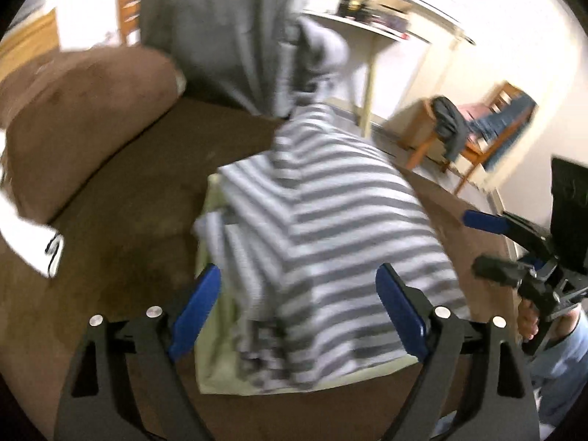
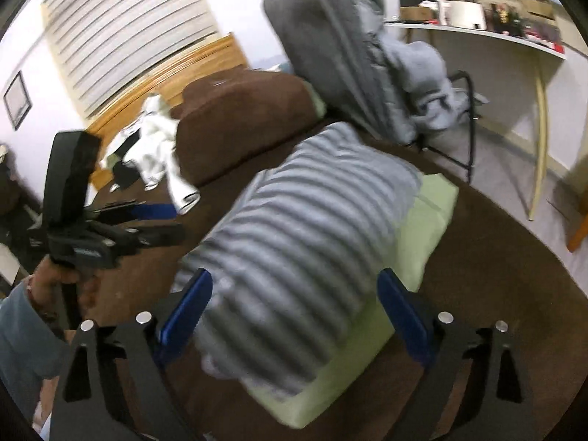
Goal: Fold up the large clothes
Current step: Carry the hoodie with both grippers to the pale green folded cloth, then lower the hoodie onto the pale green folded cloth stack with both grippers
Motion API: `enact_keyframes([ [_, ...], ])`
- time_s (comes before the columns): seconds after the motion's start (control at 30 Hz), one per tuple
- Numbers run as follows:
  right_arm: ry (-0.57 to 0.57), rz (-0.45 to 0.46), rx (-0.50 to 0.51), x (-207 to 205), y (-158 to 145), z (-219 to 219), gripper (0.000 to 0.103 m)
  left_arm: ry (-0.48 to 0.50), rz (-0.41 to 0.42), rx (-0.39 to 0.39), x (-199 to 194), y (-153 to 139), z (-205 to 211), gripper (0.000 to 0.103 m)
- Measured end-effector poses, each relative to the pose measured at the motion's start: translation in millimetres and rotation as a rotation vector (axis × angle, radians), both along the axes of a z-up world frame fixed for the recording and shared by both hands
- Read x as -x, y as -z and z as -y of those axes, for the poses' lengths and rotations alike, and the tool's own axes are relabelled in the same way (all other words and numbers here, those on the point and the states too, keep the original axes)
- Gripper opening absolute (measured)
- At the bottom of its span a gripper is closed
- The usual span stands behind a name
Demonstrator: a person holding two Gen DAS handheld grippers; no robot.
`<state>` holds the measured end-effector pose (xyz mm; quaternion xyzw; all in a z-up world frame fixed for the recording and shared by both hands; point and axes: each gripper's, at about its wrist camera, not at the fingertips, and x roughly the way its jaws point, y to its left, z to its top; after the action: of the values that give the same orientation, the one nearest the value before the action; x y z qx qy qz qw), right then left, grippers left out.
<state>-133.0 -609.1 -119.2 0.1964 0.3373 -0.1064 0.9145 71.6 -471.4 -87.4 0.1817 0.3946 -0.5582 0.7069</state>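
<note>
A folded grey-and-white striped knit garment (image 1: pixel 330 228) lies on top of a pale green folded cloth (image 2: pixel 415 242), both on a brown velvety bed cover (image 1: pixel 121 191). The left gripper (image 1: pixel 297 312) hovers at the near end of the stack, its blue-padded fingers spread wide and holding nothing. The right gripper (image 2: pixel 294 316) is likewise released, its fingers apart on either side of the striped bundle's near edge. Beyond, a dark grey padded chair (image 2: pixel 330 47) heaped with grey clothes stands beside a brown cushion (image 2: pixel 242 117).
</note>
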Motion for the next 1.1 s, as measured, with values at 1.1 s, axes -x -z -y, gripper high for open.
enact_keyframes([
  [1.1, 0.056, -0.140, 0.019, -22.9, 45.7, -27.8, 0.061, -0.088, -0.127, -0.094, -41.4, 93.3, -20.7, 0.095],
])
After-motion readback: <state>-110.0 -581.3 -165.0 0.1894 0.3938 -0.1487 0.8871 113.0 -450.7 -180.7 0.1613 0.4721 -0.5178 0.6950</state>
